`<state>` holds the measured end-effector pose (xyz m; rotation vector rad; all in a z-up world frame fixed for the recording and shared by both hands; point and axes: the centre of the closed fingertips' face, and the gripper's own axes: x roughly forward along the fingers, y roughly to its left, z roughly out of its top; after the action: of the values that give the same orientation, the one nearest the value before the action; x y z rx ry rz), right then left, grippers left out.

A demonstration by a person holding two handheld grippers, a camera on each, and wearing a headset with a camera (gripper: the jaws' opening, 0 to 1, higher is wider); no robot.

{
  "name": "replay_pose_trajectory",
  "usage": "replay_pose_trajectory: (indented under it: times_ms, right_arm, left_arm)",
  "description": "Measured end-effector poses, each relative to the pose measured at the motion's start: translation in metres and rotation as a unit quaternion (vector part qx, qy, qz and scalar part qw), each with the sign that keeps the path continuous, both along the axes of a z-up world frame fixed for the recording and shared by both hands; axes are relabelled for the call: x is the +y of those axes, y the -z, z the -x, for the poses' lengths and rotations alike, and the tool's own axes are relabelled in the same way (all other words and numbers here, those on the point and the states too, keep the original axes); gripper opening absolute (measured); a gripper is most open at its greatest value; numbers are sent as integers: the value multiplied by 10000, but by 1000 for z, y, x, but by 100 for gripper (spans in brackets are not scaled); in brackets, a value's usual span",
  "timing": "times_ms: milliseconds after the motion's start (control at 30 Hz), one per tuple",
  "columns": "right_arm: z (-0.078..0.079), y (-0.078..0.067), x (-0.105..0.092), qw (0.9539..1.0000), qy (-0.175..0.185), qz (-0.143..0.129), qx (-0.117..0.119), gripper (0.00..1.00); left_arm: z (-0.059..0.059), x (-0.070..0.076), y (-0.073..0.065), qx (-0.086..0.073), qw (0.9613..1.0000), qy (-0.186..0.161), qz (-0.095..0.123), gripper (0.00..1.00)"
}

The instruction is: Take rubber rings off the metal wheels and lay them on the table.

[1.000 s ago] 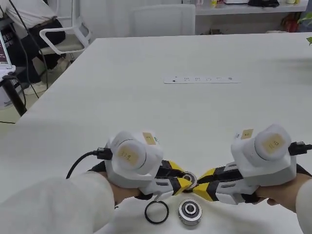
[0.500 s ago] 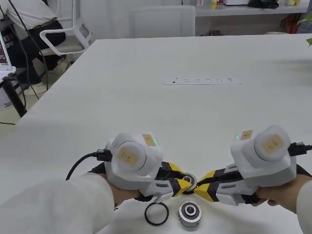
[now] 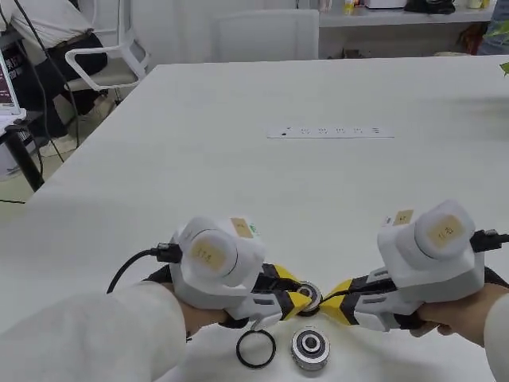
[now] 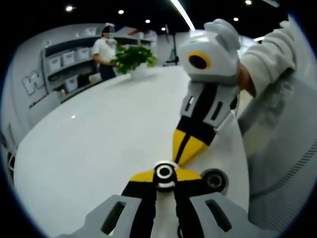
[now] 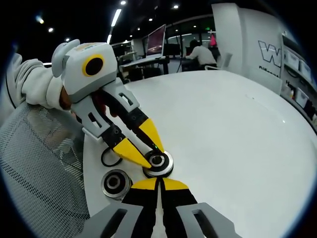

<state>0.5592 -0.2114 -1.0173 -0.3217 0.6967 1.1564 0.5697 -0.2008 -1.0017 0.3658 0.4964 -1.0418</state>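
My left gripper [image 3: 306, 298] is shut on a small metal wheel [image 3: 309, 295] and holds it flat just above the table; the wheel [image 4: 165, 173] sits between its yellow tips. My right gripper [image 3: 324, 306] is shut, its tips against that wheel's [image 5: 158, 162] near rim; I cannot tell if they pinch its dark ring. A loose black rubber ring [image 3: 255, 348] lies on the table below the left gripper [image 5: 136, 148]. Beside the ring lies a second metal wheel [image 3: 309, 348], also seen under the grippers [image 5: 116, 182] [image 4: 215, 179].
The white table [image 3: 238, 159] stretches far ahead, with a white power strip [image 3: 330, 130] at its middle. Chairs [image 3: 266, 32] and a seated person stand beyond the far edge. A potted plant [image 4: 132, 57] is on the table's right end.
The right gripper's body has lifted and shifted slightly to the right, with its tips still at the held wheel. The left gripper, ring and second wheel have stayed put.
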Motion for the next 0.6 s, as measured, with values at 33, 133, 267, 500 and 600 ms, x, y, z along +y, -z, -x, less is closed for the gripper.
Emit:
replay_pose_trajectory:
  times_ms: [33, 133, 267, 500, 600]
  right_arm:
    - [0, 0, 0, 10000, 27, -15, 30, 0]
    - [-2, 2, -4, 10000, 52, 52, -56, 0]
    - [1, 1, -1, 10000, -7, -41, 12, 0]
    - [-1, 0, 5, 9999, -16, -97, -121, 24]
    - [-1, -2, 11, 9995, -59, -197, -231, 28]
  left_arm:
    - [0, 0, 0, -3, 10000, 1, 0, 14]
    - [0, 0, 0, -12, 10000, 19, 2, 14]
    - [0, 0, 0, -16, 10000, 32, 7, 14]
    - [0, -1, 0, -14, 10000, 43, 12, 14]
    - [0, -1, 0, -17, 10000, 44, 13, 14]
